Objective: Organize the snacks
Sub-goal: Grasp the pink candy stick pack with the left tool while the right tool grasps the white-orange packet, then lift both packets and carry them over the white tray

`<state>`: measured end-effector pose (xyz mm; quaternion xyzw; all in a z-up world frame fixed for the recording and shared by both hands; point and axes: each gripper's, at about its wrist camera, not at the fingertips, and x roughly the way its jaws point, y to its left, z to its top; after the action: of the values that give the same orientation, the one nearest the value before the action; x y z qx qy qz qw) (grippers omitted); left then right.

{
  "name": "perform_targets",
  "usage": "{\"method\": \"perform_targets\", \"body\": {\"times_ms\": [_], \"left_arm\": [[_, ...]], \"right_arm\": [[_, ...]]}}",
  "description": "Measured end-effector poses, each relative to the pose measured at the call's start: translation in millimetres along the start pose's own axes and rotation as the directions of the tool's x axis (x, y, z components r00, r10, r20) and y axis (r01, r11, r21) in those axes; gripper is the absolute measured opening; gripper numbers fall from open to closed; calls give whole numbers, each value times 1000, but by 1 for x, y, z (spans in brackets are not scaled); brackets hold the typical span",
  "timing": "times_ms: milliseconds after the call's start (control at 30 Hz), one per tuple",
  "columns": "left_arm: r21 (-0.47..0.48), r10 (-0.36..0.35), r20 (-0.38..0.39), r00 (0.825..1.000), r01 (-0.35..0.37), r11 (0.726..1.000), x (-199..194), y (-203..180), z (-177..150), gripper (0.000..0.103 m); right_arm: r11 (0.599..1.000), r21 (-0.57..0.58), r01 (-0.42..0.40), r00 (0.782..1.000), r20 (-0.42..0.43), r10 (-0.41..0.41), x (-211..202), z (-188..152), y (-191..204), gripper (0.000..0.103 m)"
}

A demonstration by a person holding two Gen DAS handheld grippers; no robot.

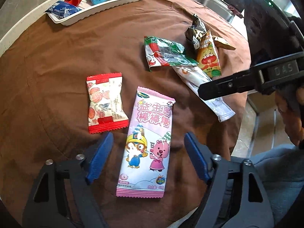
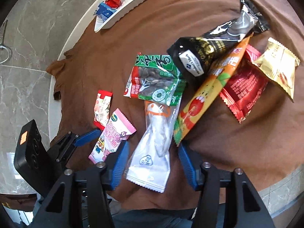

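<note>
A pink cartoon snack packet lies flat on the brown cloth between the blue fingers of my left gripper, which stands open with neither pad touching it. The white snack packet lies between the pads of my right gripper, which is open too, with a gap on each side. The left wrist view shows a right gripper finger over the white packet. The right wrist view shows the pink packet at lower left with a left gripper finger beside it.
A red-and-white candy packet lies left of the pink one. Green, black, orange, red and gold packets are piled beyond the white one. A white tray holds three packets at the table's far rim.
</note>
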<state>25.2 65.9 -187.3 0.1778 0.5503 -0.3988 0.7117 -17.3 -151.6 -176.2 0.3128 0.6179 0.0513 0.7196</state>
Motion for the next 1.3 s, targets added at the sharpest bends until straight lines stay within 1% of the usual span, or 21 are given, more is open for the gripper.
{"method": "perform_targets", "body": {"times_ms": [33,100,133,200,267,333,367,400,433,533,700,867,933,1000,1133,1300], "left_arm": [[5,0,-5,1000,0,1000,0,0,1,68],[12,11,-12,1000,-11,1000,-1,1,3,51],[10,3,-17,1000,-2,1000,-1,2,4,46],[11,-8,-27,1000,8,1000,-1,4,7,46],[31,-5,-36,999,6,1000,1,1,8,43],[36,-12,-44,999,14,999,1,0,7,34],[34,-19,-45,999,21,999,0,0,6,31],[34,-26,-45,999,28,999,-2,-1,6,22],[35,-33,-44,998,35,999,-2,-1,5,20],[47,-40,-42,998,41,998,-7,-5,1,16],[28,-78,-33,996,79,997,-10,-4,-2,8],[-11,-123,-10,992,123,992,-16,-3,-4,6],[-18,-134,-6,991,134,991,-18,-3,-6,4],[-31,-164,10,986,164,986,-22,-3,-6,3],[-15,-174,13,985,174,985,-26,-8,-2,2],[5,-154,-8,988,154,988,-21,-13,-1,1]], "right_arm": [[1000,2,12,1000,0,-12,-1,0,-2,37],[1000,15,24,1000,0,-24,-1,0,-7,28],[999,24,23,1000,-1,-23,-2,0,-10,26],[999,20,29,1000,0,-29,-2,-1,-10,26],[999,16,41,999,2,-41,-2,-2,-9,25],[999,20,40,999,1,-40,-4,-4,-10,24],[999,23,37,999,3,-37,-5,-5,-10,24],[999,25,35,999,5,-35,-6,-6,-10,24],[999,26,33,999,7,-33,-7,-6,-10,23],[999,31,26,1000,12,-27,-11,-7,-10,23],[999,38,2,1000,4,-2,-16,-9,-13,22],[996,72,-61,998,-5,62,-25,-14,-21,22],[995,71,-69,998,-6,70,-27,-16,-20,22],[994,72,-81,997,-6,82,-29,-17,-19,22],[993,66,-94,996,6,94,-34,-19,-16,22],[995,58,-81,997,10,81,-36,-17,-14,22]]}}
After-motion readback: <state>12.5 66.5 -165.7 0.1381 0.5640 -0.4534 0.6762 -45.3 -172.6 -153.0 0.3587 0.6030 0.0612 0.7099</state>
